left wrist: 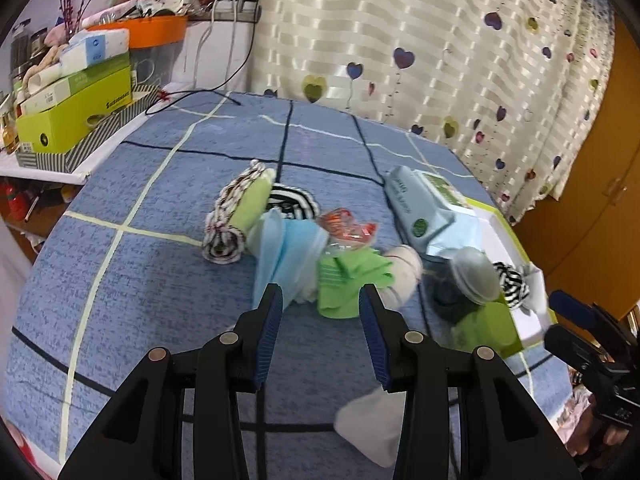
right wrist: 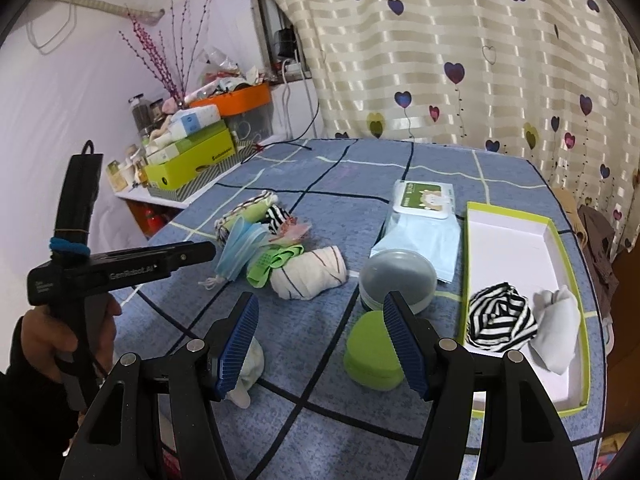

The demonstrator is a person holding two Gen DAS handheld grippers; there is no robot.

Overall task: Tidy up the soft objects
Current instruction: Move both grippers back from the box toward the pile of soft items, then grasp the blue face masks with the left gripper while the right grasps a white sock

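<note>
Soft stuff sits in a loose pile mid-frame on the blue checked counter (right wrist: pixel 440 152): white striped sock roll (right wrist: pixel 310 276), green cloth (right wrist: pixel 272 266), blue face masks (right wrist: pixel 240 252), a striped roll with a green sock (right wrist: pixel 244 212) behind them. Green-rimmed box (right wrist: pixel 558 240) at the right of the right wrist view already has a black-and-white striped bundle (right wrist: pixel 500 322) and a white sock (right wrist: pixel 558 328) at its near end. One more pale sock (right wrist: pixel 250 364) lies near the bottom of the frame, just behind my right finger pad.

Non-soft items mixed in: wipes pack (right wrist: pixel 420 224), grey lidded container (right wrist: pixel 396 276), green round case (right wrist: pixel 372 356), all between pile and box.

Risks as I see them:
- pile items overlap, so a pinch on the green cloth could drag the masks or their ear loops along
- carry path to the box crosses the grey container and green case; a low sweep could knock them
- sock roll may unroll if pinched at one end

Left hand-held gripper (left wrist: pixel 320 300): jaws apart, nothing between them, tips just short of the masks and green cloth, not touching as far as I can tell.
Right hand-held gripper (right wrist: pixel 320 308): jaws wide, holding nothing, hanging above the counter near the green case.
</note>
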